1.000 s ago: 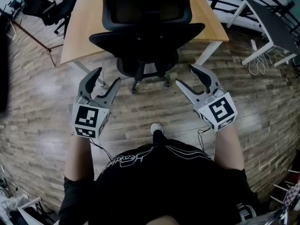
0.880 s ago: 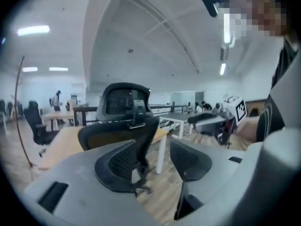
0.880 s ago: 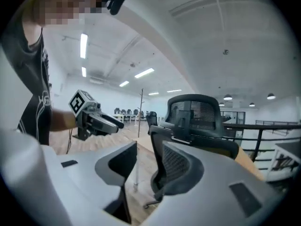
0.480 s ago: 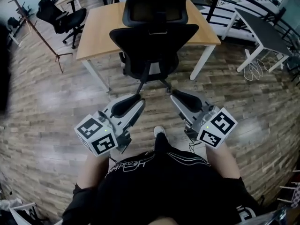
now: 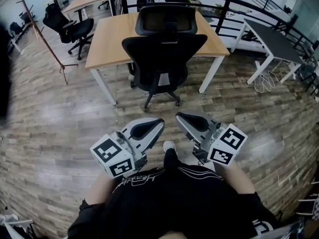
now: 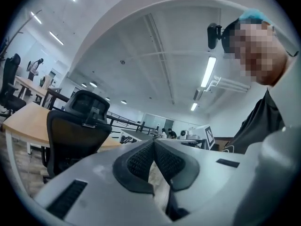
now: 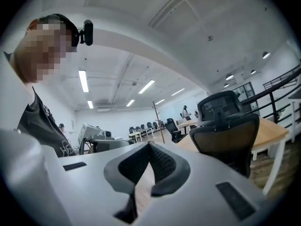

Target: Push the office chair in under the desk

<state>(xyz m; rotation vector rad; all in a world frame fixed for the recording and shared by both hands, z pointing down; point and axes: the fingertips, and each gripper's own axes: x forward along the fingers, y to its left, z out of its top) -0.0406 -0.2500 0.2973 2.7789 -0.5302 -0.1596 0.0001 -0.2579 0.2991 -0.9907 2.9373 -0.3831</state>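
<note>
The black mesh office chair (image 5: 162, 54) stands with its seat tucked under the light wooden desk (image 5: 112, 39), backrest facing me. Both grippers are drawn back near my body, well apart from the chair. My left gripper (image 5: 159, 122) and right gripper (image 5: 178, 117) point inward toward each other; their jaws have just been closing, with nothing between them. In the left gripper view the pads meet at the left gripper's (image 6: 154, 143) tip, with the chair (image 6: 75, 126) at the left. The right gripper view shows the right gripper (image 7: 149, 145) shut too, and the chair (image 7: 225, 126) at the right.
A dark-topped desk (image 5: 276, 36) with cables (image 5: 264, 81) on the floor stands at the right. A black railing (image 5: 224, 1) runs behind the desks. Another black chair (image 5: 70, 26) and a thin stand (image 5: 42, 39) are at the left. My shoe (image 5: 168, 146) is on the wood floor.
Both grippers have pulled back from beside the chair toward my body, rolled inward and gone from wide open to shut. The chair now looks farther away.
</note>
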